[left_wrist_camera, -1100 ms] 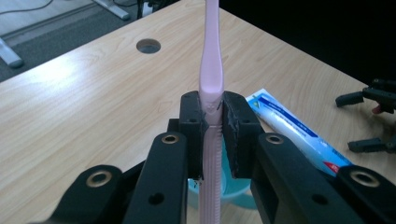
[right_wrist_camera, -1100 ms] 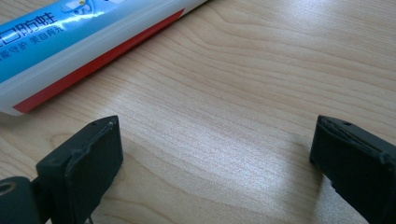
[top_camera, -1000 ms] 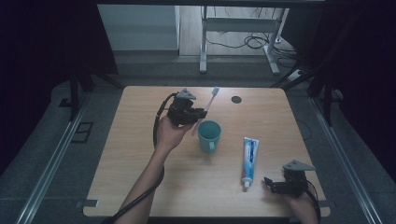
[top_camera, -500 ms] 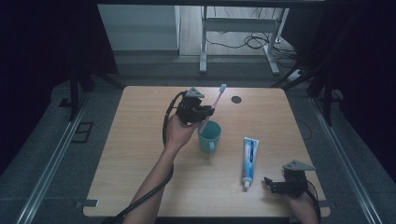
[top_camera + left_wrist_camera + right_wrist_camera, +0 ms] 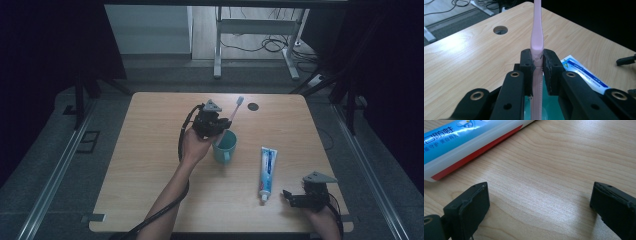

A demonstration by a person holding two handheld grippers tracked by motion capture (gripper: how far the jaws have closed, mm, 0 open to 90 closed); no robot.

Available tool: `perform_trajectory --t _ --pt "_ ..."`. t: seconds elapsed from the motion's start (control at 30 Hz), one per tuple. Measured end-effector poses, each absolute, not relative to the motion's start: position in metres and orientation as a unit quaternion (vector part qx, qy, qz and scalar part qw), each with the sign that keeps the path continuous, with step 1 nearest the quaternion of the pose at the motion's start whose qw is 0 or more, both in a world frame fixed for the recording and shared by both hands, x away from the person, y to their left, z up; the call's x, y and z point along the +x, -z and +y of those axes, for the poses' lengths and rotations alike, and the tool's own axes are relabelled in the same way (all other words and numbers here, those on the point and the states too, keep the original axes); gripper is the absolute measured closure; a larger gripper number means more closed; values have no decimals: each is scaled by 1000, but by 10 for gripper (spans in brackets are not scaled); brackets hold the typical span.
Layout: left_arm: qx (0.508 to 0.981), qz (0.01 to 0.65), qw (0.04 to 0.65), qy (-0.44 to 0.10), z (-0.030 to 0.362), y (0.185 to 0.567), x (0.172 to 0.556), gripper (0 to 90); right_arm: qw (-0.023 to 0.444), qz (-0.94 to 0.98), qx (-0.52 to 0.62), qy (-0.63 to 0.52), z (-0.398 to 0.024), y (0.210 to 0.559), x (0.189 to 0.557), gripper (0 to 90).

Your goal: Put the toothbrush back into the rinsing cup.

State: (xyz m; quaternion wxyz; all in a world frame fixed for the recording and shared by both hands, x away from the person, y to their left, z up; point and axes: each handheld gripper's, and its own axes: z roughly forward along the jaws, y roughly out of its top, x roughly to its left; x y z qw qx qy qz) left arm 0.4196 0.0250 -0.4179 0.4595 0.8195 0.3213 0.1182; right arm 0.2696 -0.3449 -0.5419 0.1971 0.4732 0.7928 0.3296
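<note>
The wooden table (image 5: pixel 150 165) is carrying it all. The teal cup (image 5: pixel 225 146) is standing mid-table, the toothpaste tube (image 5: pixel 266 166) lying just right of it. The left gripper (image 5: pixel 214 125) is clamping a pink toothbrush (image 5: pixel 537 37) over the cup. The right gripper (image 5: pixel 296 199) is resting low, jaws gaping wide, gripping nothing.

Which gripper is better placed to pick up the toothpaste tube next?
Probably the right gripper: open, low beside the toothpaste tube. The left gripper is shut on the toothbrush.
</note>
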Motion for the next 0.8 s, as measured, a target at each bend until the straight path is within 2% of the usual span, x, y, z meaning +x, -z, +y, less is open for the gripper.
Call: perform_trajectory --t 0.8 --pt "834 330 429 -111 16 458 417 788 197 793 474 -329 -345 542 270 21"
